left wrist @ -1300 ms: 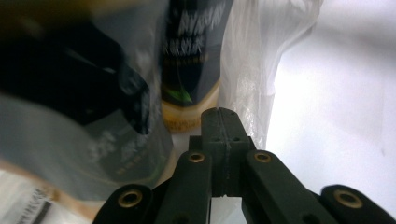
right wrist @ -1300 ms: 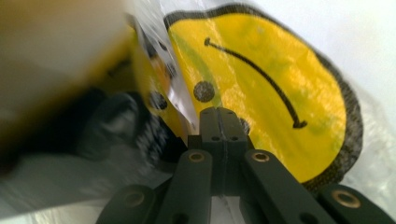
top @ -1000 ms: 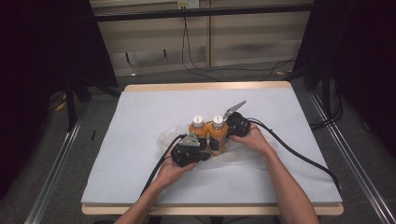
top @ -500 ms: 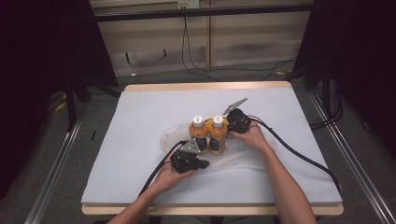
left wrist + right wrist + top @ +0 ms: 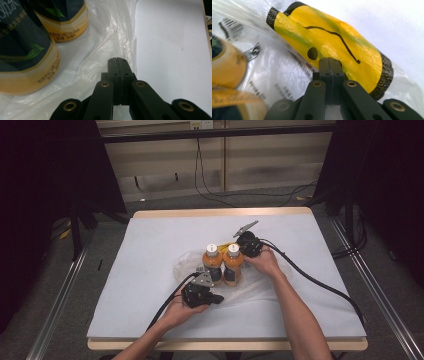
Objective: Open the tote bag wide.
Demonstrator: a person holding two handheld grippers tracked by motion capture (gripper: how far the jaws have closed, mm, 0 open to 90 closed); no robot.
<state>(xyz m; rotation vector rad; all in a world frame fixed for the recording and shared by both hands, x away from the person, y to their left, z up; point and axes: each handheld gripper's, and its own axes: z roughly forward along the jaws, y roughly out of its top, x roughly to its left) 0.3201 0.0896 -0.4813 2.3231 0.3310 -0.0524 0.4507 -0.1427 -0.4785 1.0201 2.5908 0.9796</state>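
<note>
So there's a white surface [image 5: 150,250] with two orange drink bottles [image 5: 222,265] standing upright side by side, touching, roughly in the middle. Both have white caps and dark labels with a green leaf on them, and they sit on a crinkly clear plastic bag [image 5: 250,292] that spreads out around them, mostly toward the near edge and the right.

The left claw [image 5: 216,298] is held low in the person's left hand [image 5: 182,307], just on the near side of the bottles. In the left gripper view its jaws are pressed fully together with nothing between them, tips hovering over the edge of the bag [image 5: 117,37], with the bottles [image 5: 30,42] off to the left of the jaws and bare white surface [image 5: 172,50] to the right.

The right claw [image 5: 239,241] is tucked in behind the right-hand bottle, toward the far side, gripped by the right hand [image 5: 262,262]. In the right gripper view its jaws are also closed flat against each other, tips right up at a yellow packet [image 5: 329,50] with black squiggles and dark mesh ends that lies inside the clear plastic. Whether the tips actually pinch the plastic can't be told from there. A blurry bottle [image 5: 227,72] edge sits at the left of that view.

Black cables [image 5: 320,282] trail off both claws toward the near edge.
</note>
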